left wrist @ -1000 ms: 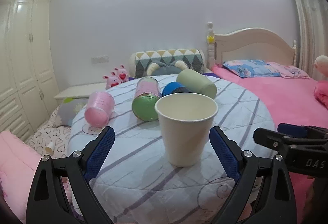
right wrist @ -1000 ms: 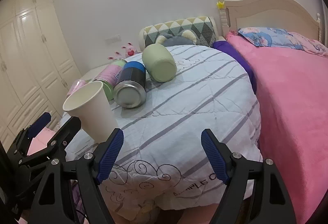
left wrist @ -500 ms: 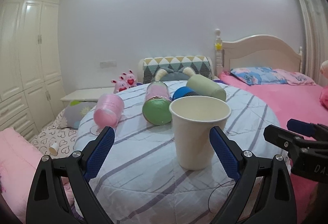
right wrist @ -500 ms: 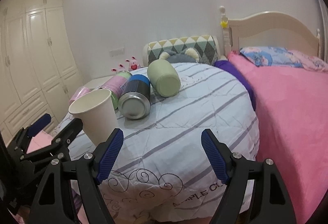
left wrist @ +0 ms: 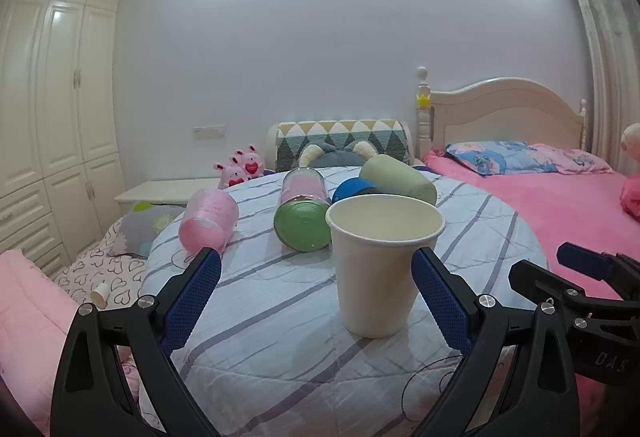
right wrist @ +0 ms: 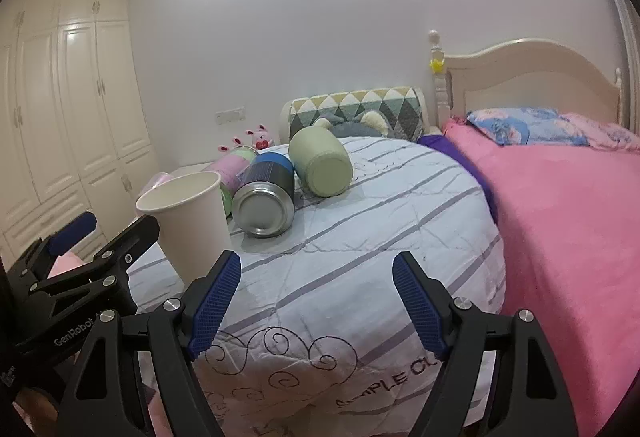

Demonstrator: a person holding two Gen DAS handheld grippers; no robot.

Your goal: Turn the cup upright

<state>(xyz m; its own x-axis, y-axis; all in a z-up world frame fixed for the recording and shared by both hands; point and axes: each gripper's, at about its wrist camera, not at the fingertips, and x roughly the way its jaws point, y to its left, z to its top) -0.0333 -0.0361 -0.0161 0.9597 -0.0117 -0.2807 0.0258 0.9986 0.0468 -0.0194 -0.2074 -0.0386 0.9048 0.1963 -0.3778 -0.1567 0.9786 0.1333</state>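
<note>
Two grippers hang over the near edge of a round striped table point(left wrist: 248, 321), both with jaws spread wide and holding nothing. Between the blue pads of the left gripper point(left wrist: 316, 301) stands the paper cup point(left wrist: 380, 269), upright with its mouth up, close to the right pad; whether that pad touches the cup cannot be told, and the left pad is well apart from it. In the right wrist view the right gripper point(right wrist: 316, 297) faces bare cloth, with the cup at its left, just beyond its left pad point(right wrist: 214, 303), and the left gripper's black frame beside the cup. Farther on the table lie four containers on their sides: a pink cup point(left wrist: 208, 221) at the far left, a green-based jar point(left wrist: 302, 215) right behind the paper cup, a blue can point(right wrist: 266, 197) with a silver bottom, and a pale green cup point(right wrist: 320, 161) farthest right. Beyond the table are a patterned cushion point(left wrist: 344, 139), pink plush toys point(left wrist: 242, 167) and white wardrobes point(left wrist: 48, 125); a pink bed point(right wrist: 568, 217) lies to the right.
</note>
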